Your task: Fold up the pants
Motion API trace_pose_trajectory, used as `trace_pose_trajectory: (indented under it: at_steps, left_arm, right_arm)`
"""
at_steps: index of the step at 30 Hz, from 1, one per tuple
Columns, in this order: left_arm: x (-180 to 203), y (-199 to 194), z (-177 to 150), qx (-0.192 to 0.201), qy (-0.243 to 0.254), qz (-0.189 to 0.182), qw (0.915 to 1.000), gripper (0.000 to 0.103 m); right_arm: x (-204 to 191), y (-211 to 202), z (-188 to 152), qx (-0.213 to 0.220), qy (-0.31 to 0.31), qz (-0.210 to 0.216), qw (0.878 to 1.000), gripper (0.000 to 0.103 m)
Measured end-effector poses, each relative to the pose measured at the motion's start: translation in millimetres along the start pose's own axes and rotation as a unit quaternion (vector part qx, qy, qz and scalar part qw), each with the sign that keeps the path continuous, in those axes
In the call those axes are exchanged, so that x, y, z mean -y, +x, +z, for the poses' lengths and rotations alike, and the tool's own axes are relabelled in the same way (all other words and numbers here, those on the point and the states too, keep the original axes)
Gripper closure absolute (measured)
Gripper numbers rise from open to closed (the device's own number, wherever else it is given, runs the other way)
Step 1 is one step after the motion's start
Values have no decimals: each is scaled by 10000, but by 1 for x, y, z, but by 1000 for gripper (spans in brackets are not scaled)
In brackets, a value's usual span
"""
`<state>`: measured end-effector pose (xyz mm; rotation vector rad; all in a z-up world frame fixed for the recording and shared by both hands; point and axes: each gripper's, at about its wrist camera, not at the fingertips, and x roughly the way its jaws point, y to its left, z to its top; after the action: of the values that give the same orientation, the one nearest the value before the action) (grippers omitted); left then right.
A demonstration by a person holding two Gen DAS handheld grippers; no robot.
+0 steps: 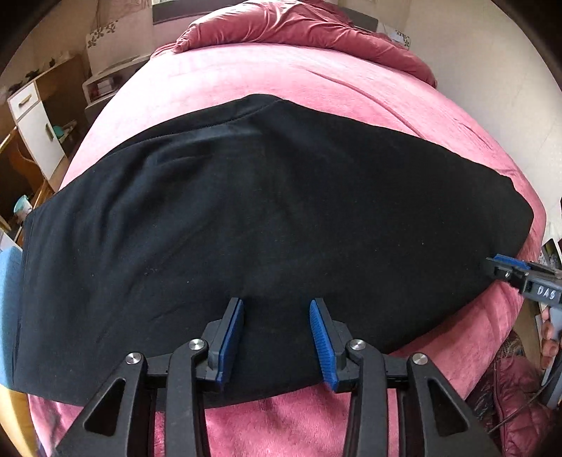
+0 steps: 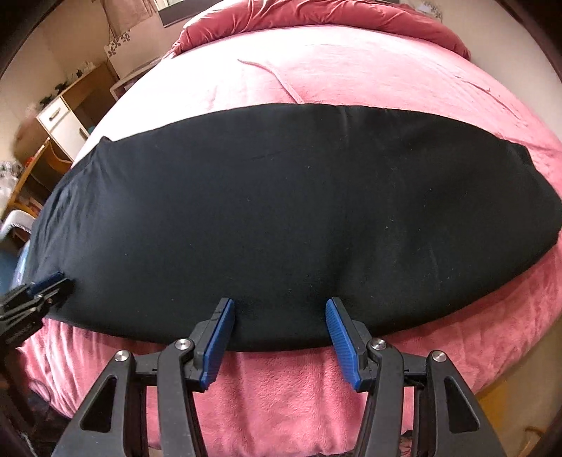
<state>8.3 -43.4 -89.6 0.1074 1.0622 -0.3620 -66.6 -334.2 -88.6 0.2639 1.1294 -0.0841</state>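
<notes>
Since the pants (image 1: 267,225) lie flat across the pink bed (image 1: 281,84), long axis left to right and near edge along the bed's front, I have both tools parked over that near edge. Left gripper (image 1: 275,313): jaws spread wide, nothing between them, tips over the dark cloth toward the left end. Right gripper (image 2: 279,311): same, released and empty, further right along the edge. Spacing them apart probably lets me pinch the edge at two places so the fold lifts evenly. Far back, a rumpled duvet (image 1: 302,28) sits well apart from the work area.
</notes>
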Motion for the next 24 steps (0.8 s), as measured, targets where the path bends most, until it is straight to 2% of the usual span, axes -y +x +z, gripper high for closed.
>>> trace_pose_trajectory:
  at_steps: [5, 8, 11, 12, 15, 18, 20, 24]
  left_arm:
    - [-2, 1, -2, 36, -51, -72, 10000, 61]
    - [-6, -1, -4, 24, -153, -133, 9998, 61]
    - [-6, -1, -5, 40, -106, -101, 9999, 61]
    - [-6, -1, -5, 52, -99, -88, 9999, 61]
    - [-2, 0, -7, 60, -53, -53, 10000, 61]
    - [2, 1, -5, 16, -84, -61, 9999, 61]
    - [3, 2, -2, -8, -72, -53, 10000, 61]
    - [3, 0, 3, -44, -57, -35, 10000, 61]
  right_arm:
    - [41, -25, 1, 180, 849, 716, 9937, 48]
    - [88, -45, -4, 481, 1631, 1005, 9803, 48]
    - [150, -64, -24, 833, 2668, 1055, 9543, 48]
    - [179, -69, -34, 1030, 3151, 1123, 9367, 48]
    - [233, -71, -47, 1389, 4036, 1250, 8957, 47]
    - [267, -64, -53, 1611, 4550, 1314, 8659, 47]
    - [281, -61, -52, 1715, 4713, 1326, 8549, 47]
    - [299, -50, -45, 1826, 4924, 1308, 8409, 49]
